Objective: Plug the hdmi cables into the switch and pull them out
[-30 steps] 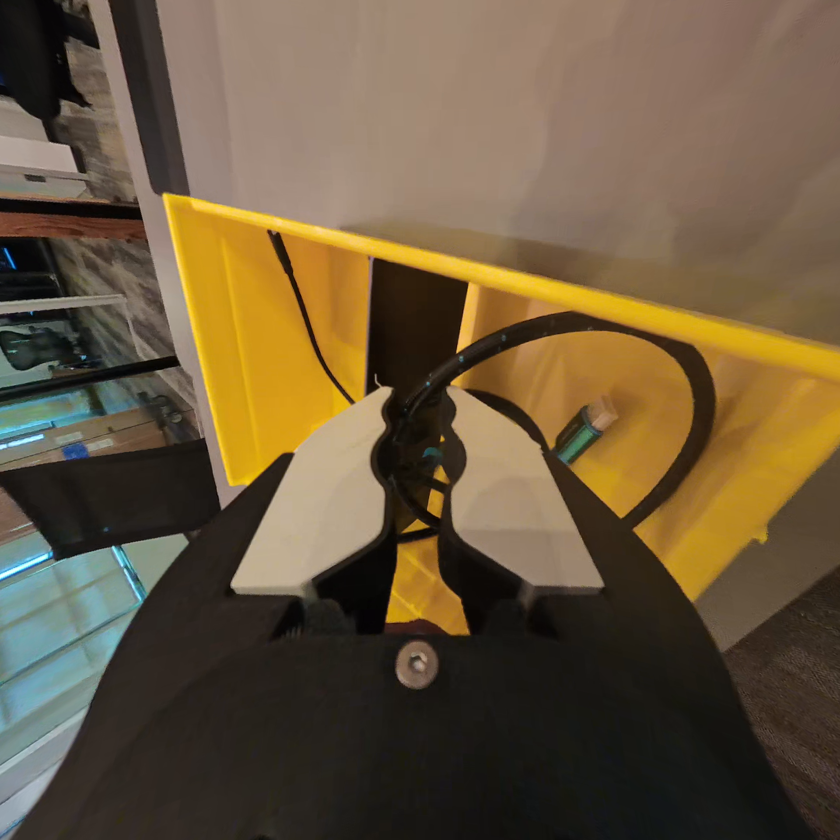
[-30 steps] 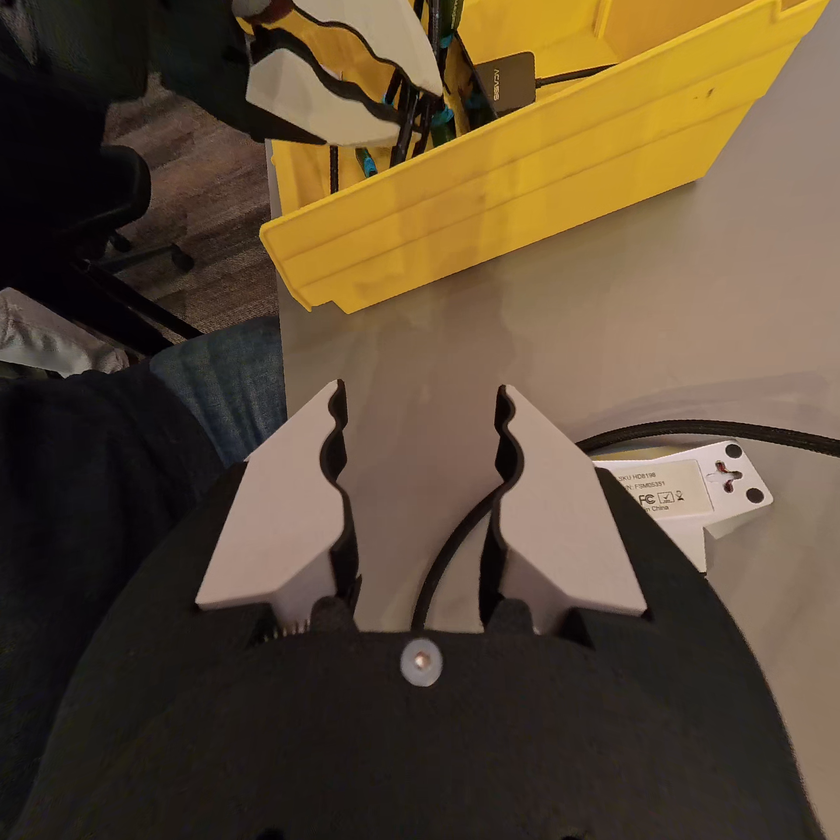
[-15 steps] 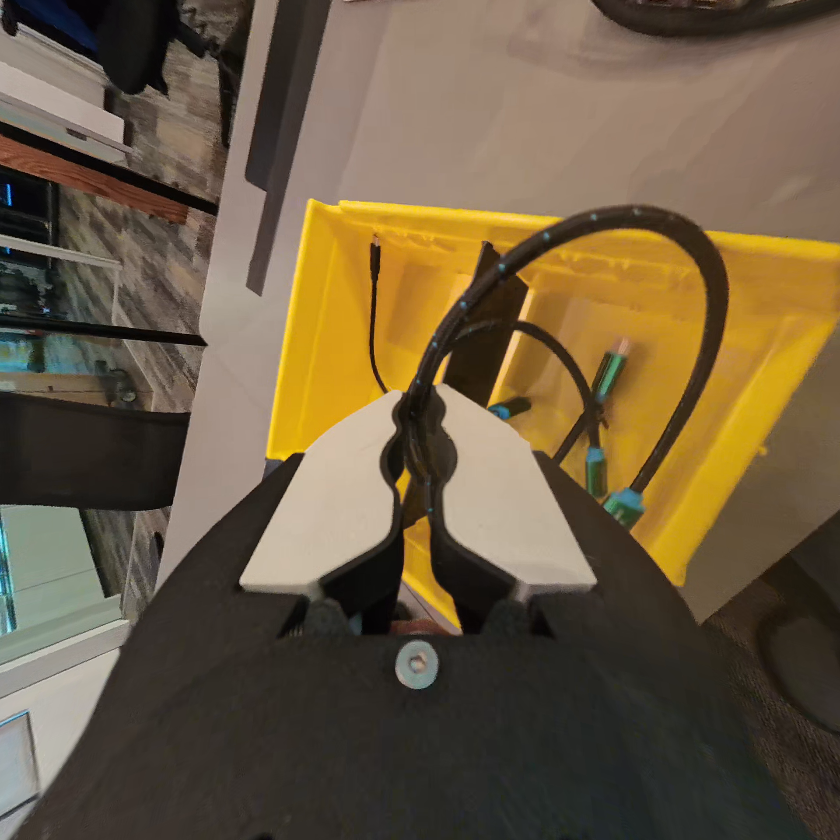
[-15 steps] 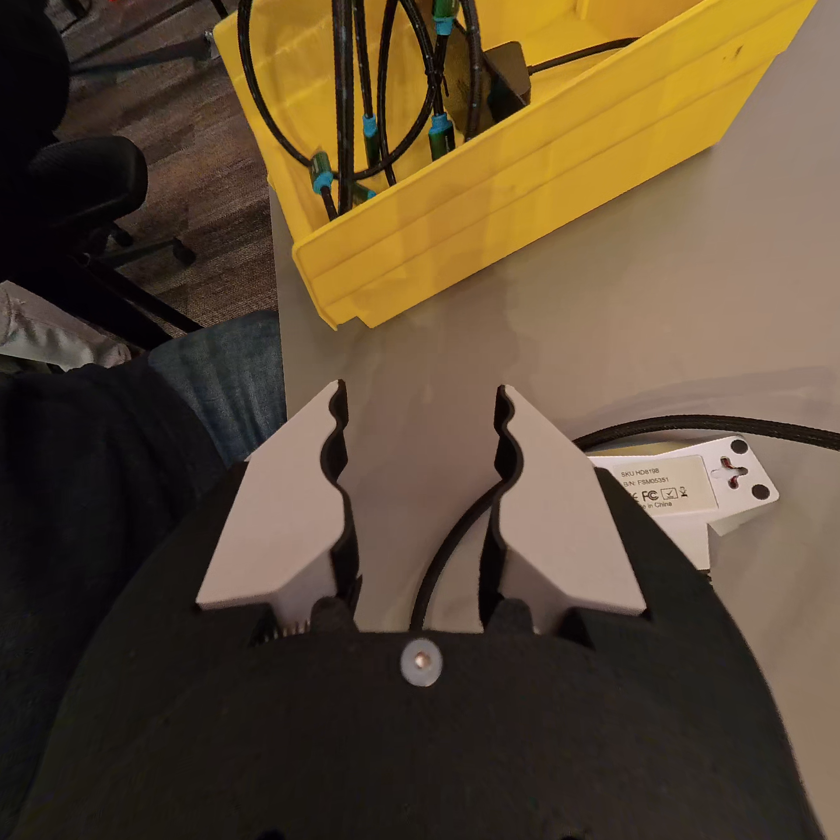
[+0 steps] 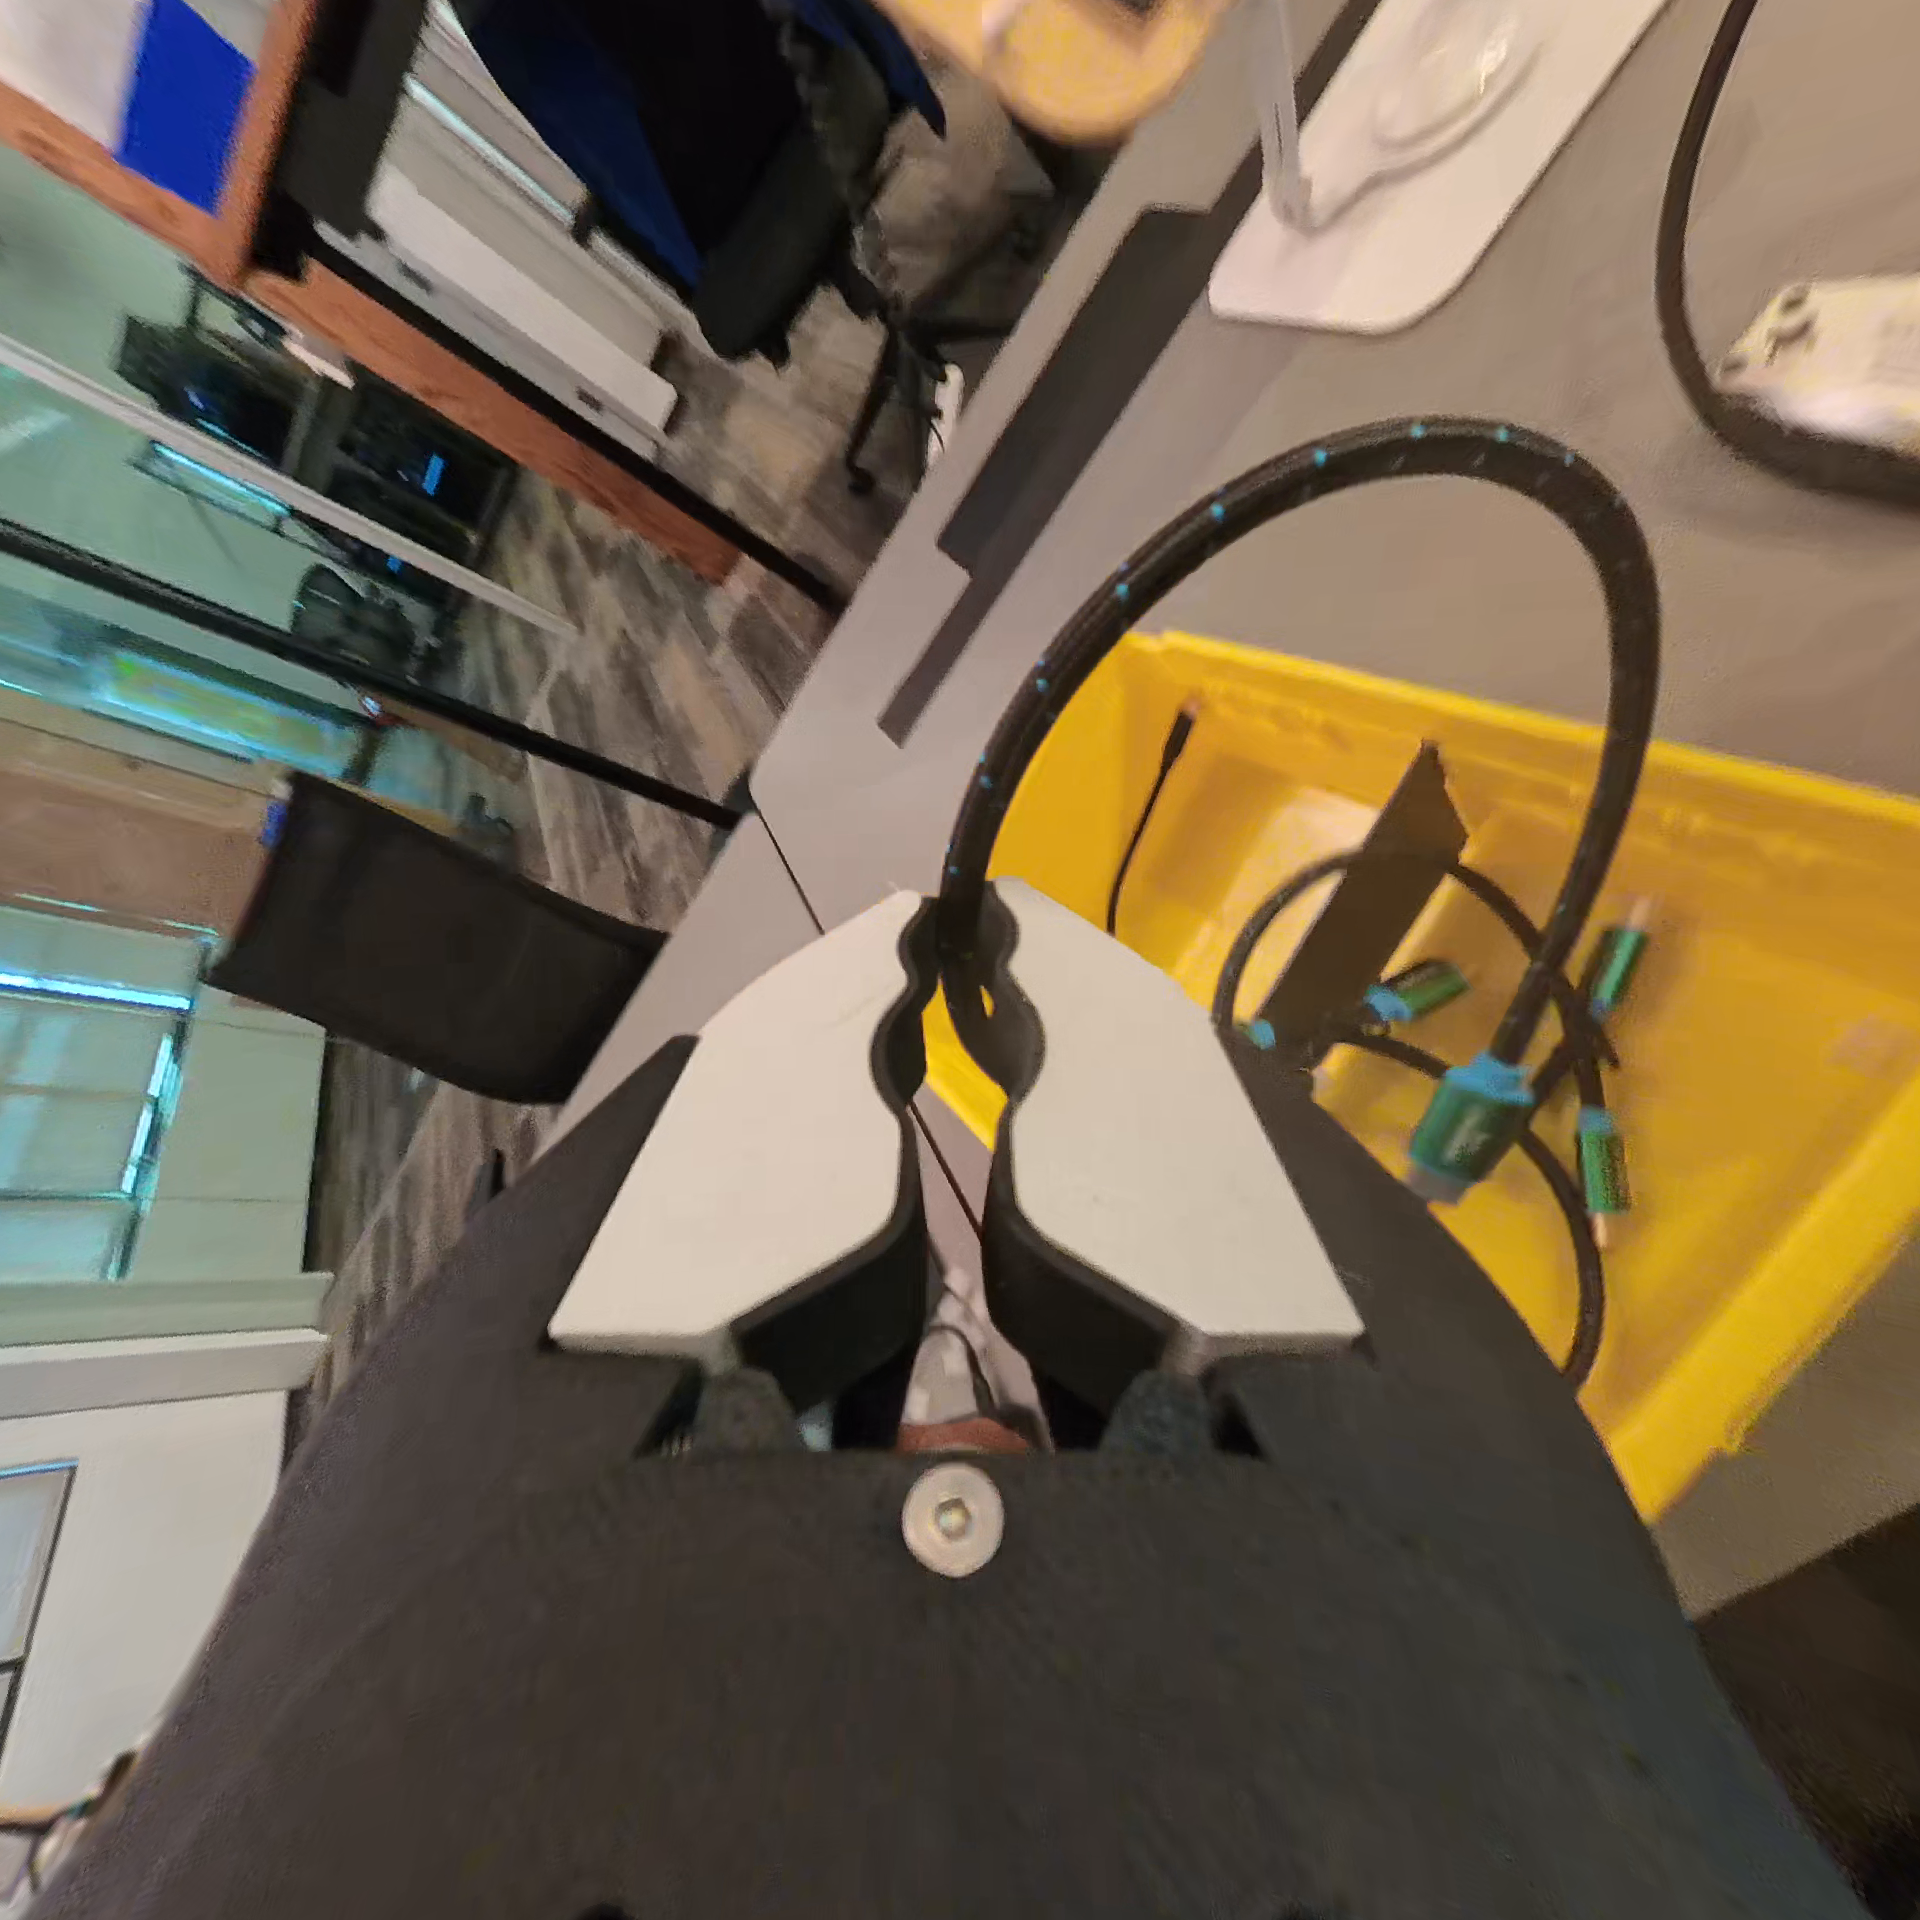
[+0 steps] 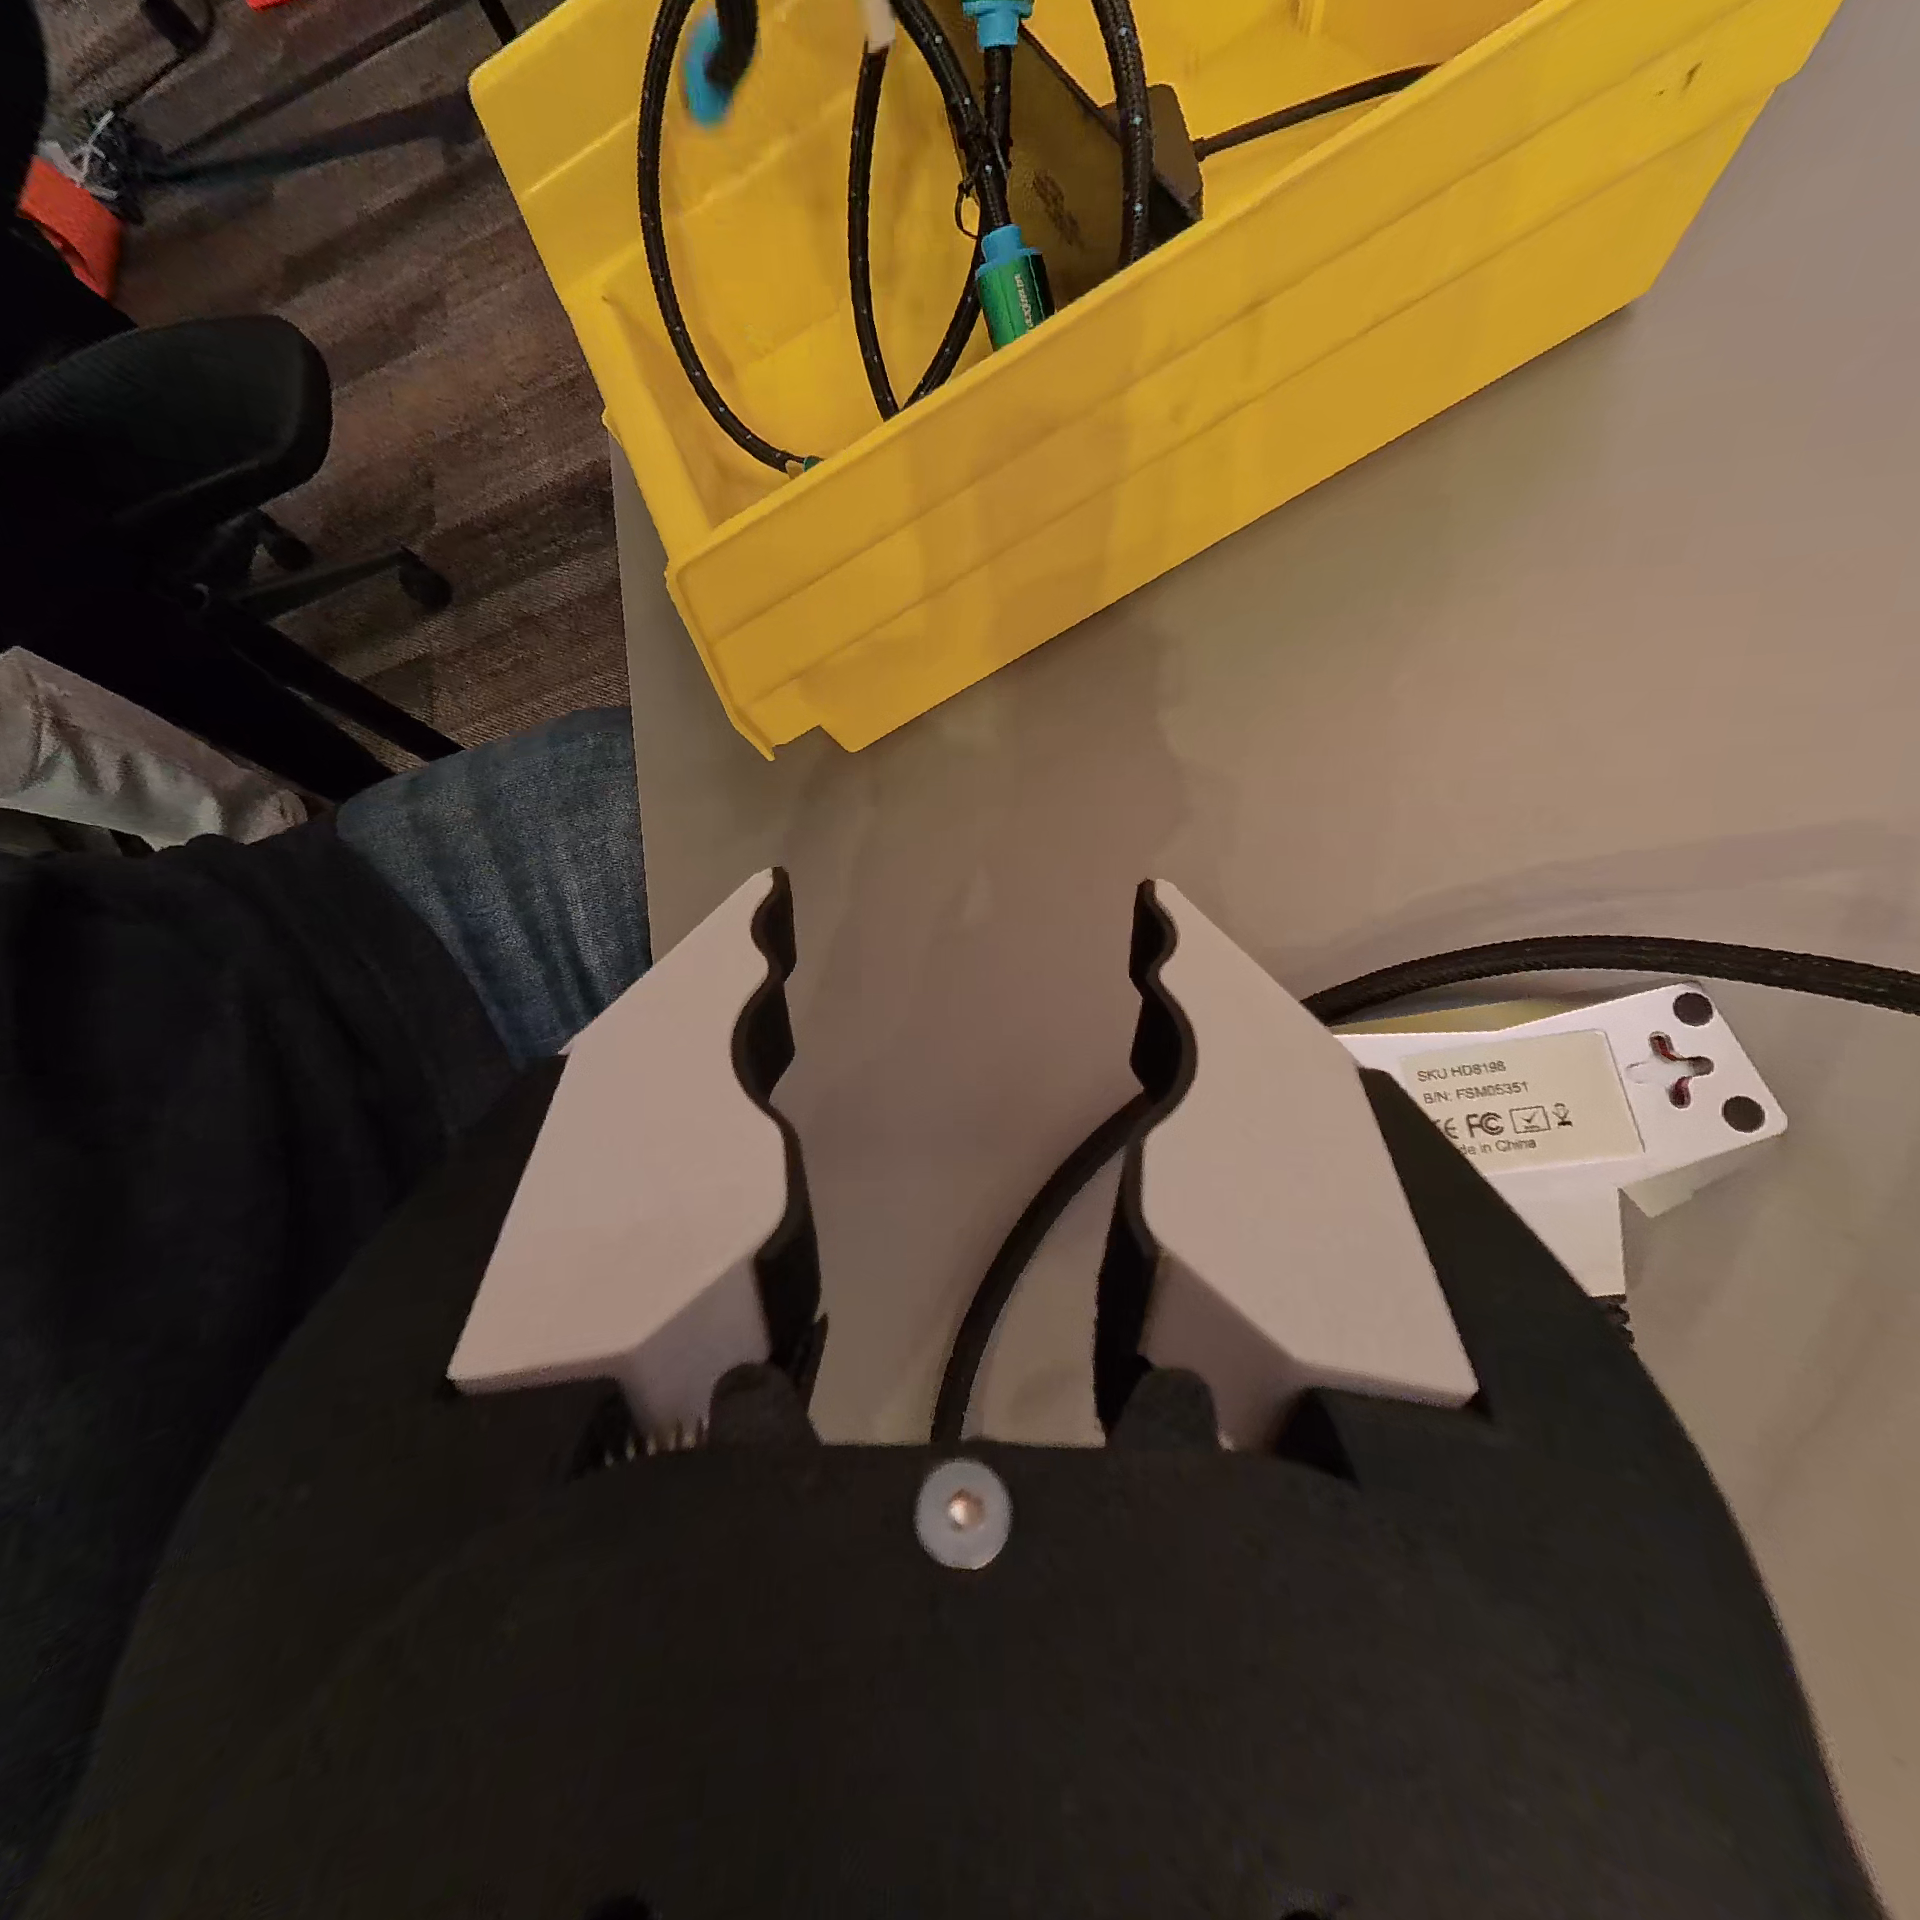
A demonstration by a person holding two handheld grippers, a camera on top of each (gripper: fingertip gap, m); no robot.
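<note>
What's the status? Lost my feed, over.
Left tool shut on braided HDMI cable, green plug dangling over yellow bin. Right tool open, empty, beside white switch. Nothing in the way.

Black tool (image 6: 961, 894), grey fingers (image 6: 644, 1174), silver screw (image 6: 961, 1512)

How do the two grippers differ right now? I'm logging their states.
The left gripper is shut on the braided HDMI cable, lifted above the yellow bin; the right gripper is open and holds nothing. The left is raised; the right sits low over the table beside the switch. Both have white fingers.
</note>
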